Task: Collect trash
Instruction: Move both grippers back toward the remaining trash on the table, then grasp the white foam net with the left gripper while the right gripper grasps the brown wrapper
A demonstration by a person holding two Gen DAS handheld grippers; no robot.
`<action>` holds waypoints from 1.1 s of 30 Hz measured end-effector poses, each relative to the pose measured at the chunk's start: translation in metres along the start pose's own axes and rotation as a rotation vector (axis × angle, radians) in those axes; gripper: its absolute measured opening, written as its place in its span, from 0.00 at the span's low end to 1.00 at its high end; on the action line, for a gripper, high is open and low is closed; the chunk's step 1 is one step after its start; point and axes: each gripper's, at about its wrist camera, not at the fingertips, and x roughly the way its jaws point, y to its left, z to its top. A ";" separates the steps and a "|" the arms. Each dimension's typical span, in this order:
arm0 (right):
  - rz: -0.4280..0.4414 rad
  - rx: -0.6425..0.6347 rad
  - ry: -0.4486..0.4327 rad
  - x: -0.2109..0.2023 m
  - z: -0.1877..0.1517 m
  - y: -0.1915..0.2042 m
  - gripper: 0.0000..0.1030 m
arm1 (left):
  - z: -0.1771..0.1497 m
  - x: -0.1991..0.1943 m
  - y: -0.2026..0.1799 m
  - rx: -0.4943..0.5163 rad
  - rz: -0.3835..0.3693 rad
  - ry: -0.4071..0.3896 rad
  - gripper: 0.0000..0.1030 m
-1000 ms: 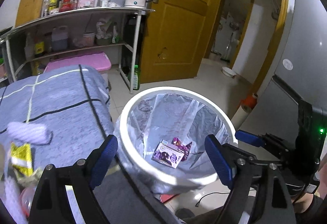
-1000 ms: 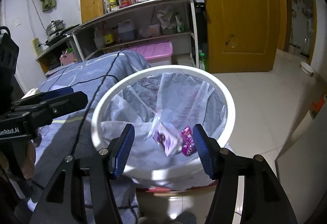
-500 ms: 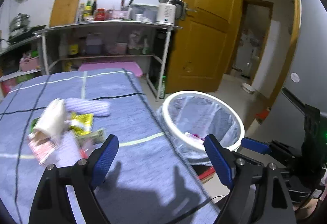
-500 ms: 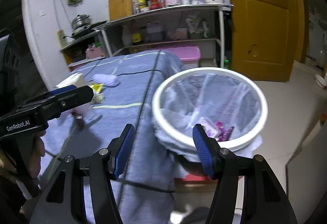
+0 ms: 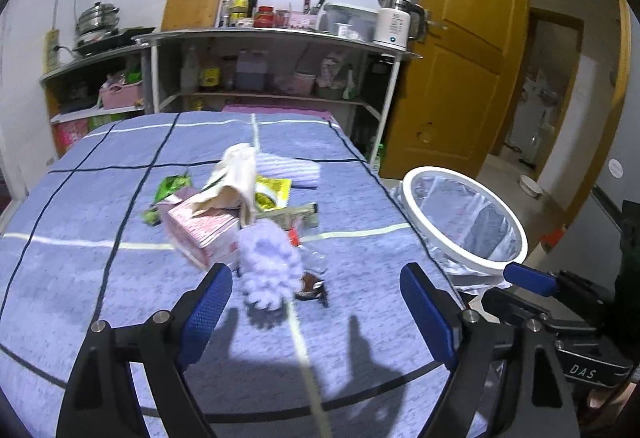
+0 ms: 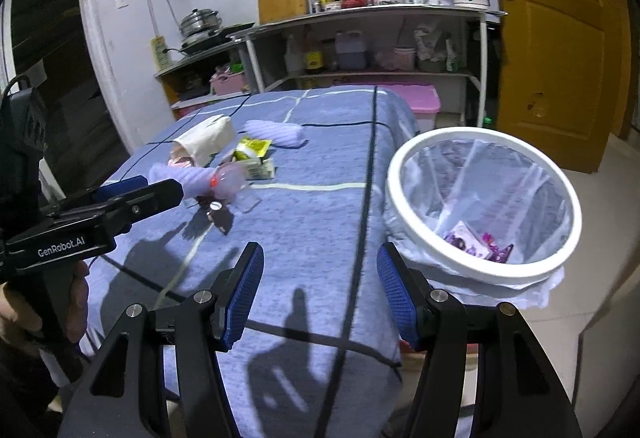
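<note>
A heap of trash lies on the blue cloth-covered table (image 5: 100, 302): a pink box (image 5: 202, 230), a cream paper bag (image 5: 236, 182), a yellow packet (image 5: 272, 192), a green wrapper (image 5: 170, 188), a fluffy lilac piece (image 5: 268, 262) and a small dark wrapper (image 5: 310, 288). My left gripper (image 5: 316, 310) is open and empty, just short of the lilac piece. The white-rimmed bin (image 6: 484, 202) with a clear liner stands off the table's right edge and holds purple wrappers (image 6: 476, 244). My right gripper (image 6: 320, 294) is open and empty over the table edge beside the bin.
A metal shelf (image 5: 276, 38) with bottles, jars and a white kettle (image 5: 394, 24) stands behind the table. A yellow door (image 5: 452, 50) is to the right. A pink storage box (image 6: 416, 100) sits under the shelf. Tiled floor lies around the bin.
Both grippers have swung left from over the bin toward the table. The trash heap has come to the middle of the left wrist view and the bin has slid to the right.
</note>
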 end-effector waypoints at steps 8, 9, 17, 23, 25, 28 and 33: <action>0.029 -0.013 0.017 0.008 -0.002 0.010 0.58 | -0.003 -0.005 0.018 -0.021 0.066 -0.020 0.84; 0.030 -0.013 0.018 0.009 -0.002 0.010 0.58 | -0.002 -0.005 0.021 -0.024 0.075 -0.023 0.84; 0.041 -0.014 0.033 0.018 0.000 0.015 0.58 | 0.005 0.018 0.026 -0.012 0.089 0.012 0.61; 0.045 -0.030 0.041 0.026 0.004 0.020 0.58 | 0.004 0.039 0.029 -0.023 0.065 0.054 0.42; 0.049 -0.036 0.045 0.030 0.007 0.021 0.58 | 0.003 0.042 0.029 -0.023 0.057 0.059 0.31; 0.059 -0.050 0.049 0.038 0.010 0.025 0.58 | 0.002 0.040 0.033 -0.028 0.035 0.053 0.25; 0.092 -0.080 0.062 0.052 0.015 0.038 0.58 | -0.001 0.024 0.042 -0.038 0.017 0.023 0.22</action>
